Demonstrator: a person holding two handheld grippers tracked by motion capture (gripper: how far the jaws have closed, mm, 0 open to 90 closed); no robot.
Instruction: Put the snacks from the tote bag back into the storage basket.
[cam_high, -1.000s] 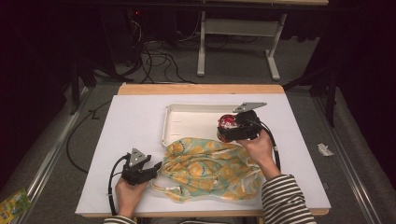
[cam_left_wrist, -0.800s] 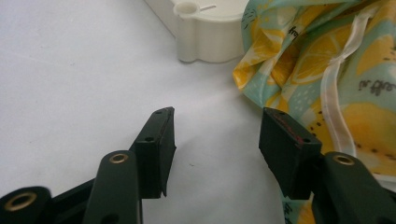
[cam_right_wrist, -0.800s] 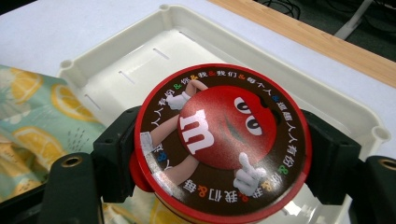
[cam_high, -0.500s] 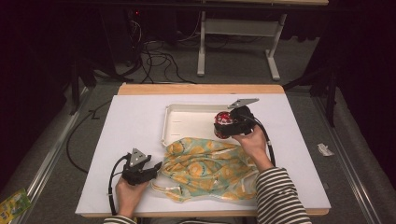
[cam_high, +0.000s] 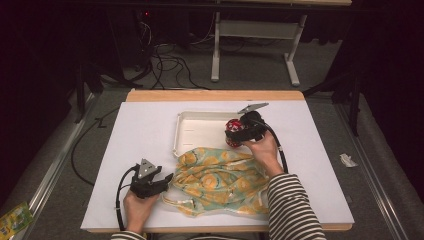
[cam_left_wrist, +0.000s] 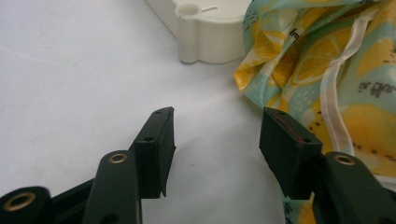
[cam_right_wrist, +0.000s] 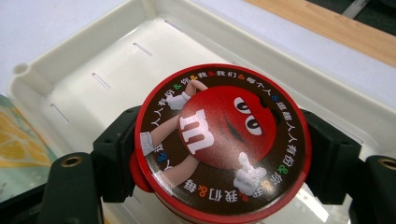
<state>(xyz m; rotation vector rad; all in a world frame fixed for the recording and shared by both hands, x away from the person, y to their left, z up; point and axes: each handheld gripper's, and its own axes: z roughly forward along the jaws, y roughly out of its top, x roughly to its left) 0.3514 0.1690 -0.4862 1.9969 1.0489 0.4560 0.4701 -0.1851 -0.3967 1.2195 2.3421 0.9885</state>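
The right gripper is squeezing a round red tin. Its two black jaws press on the left and right sides of the tin, so the tin is held tight. The lid has a red candy face with a white letter on it. The tin hangs over the white tray, near the tray's right end in the high view, and it does not look like it sits on the tray floor yet. The tray has nothing else in it that I can see.

The left gripper has its jaws wide apart and holds nothing. It rests low by the white table. One jaw is right at the edge of the lemon cloth bag, and the other is over bare table. The bag is blue-green with yellow lemons and a white strap. It lies flat and crumpled in front of the tray, touching the tray's near side.

So the tin is out of the bag and up in the air. I think the job is almost done. What is left is to lower the tin into the tray and let go of it
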